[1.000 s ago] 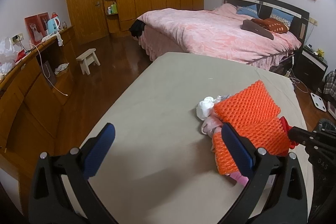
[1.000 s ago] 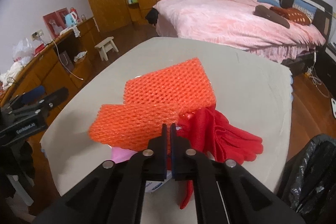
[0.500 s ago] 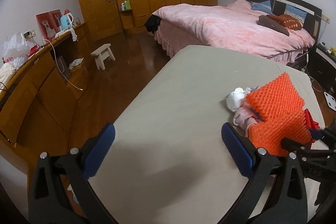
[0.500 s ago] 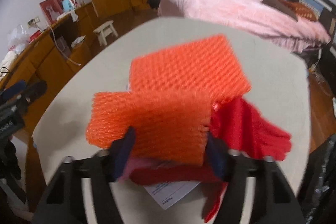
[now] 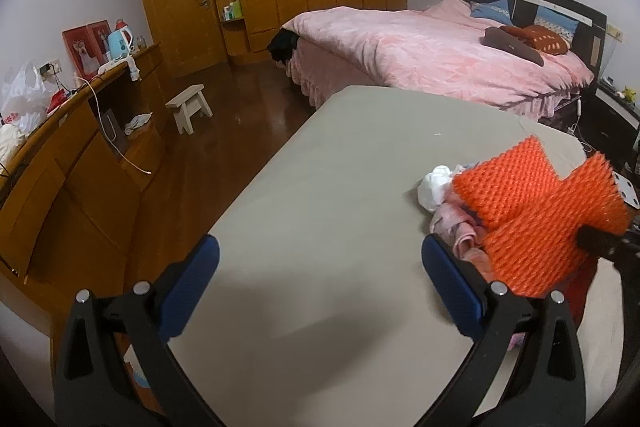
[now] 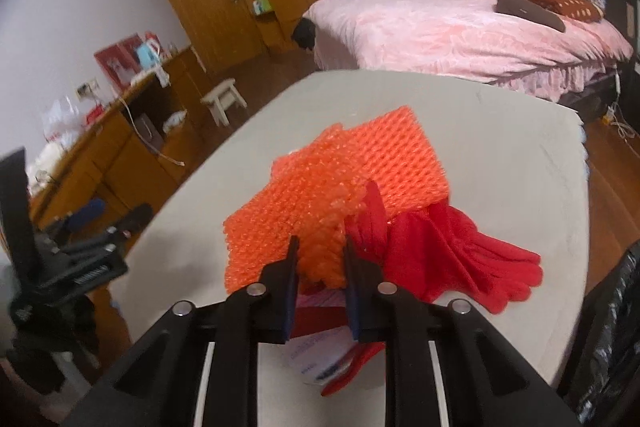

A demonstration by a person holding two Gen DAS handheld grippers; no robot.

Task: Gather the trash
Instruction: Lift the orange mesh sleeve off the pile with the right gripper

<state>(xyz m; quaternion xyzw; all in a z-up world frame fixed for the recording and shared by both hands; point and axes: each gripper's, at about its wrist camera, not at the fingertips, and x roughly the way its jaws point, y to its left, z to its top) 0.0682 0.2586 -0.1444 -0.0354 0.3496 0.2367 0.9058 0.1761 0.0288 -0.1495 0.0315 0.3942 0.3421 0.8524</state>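
Two orange foam nets lie in a trash pile on the beige table (image 6: 500,147). My right gripper (image 6: 321,247) is closing on the near orange foam net (image 6: 288,219), whose edge is bunched between the pads. The far net (image 6: 404,155) lies behind it, partly under it. Red gloves (image 6: 460,255) spread to the right, and a printed paper (image 6: 320,355) shows under the fingers. In the left wrist view the held net (image 5: 532,251) tilts up beside a white tissue (image 5: 434,183) and pink scraps (image 5: 456,223). My left gripper (image 5: 320,251) hangs open over bare tabletop, left of the pile.
A black trash bag (image 6: 612,327) stands off the table's right edge. Past the table's far end is a bed with a pink cover (image 5: 420,51). A wooden sideboard (image 5: 80,155) and a small stool (image 5: 190,107) line the left side, over a dark wood floor.
My right gripper opened, moved forward onto the near foam net and closed on its edge, which now lifts and bunches. The left gripper swung a little left and stays open.
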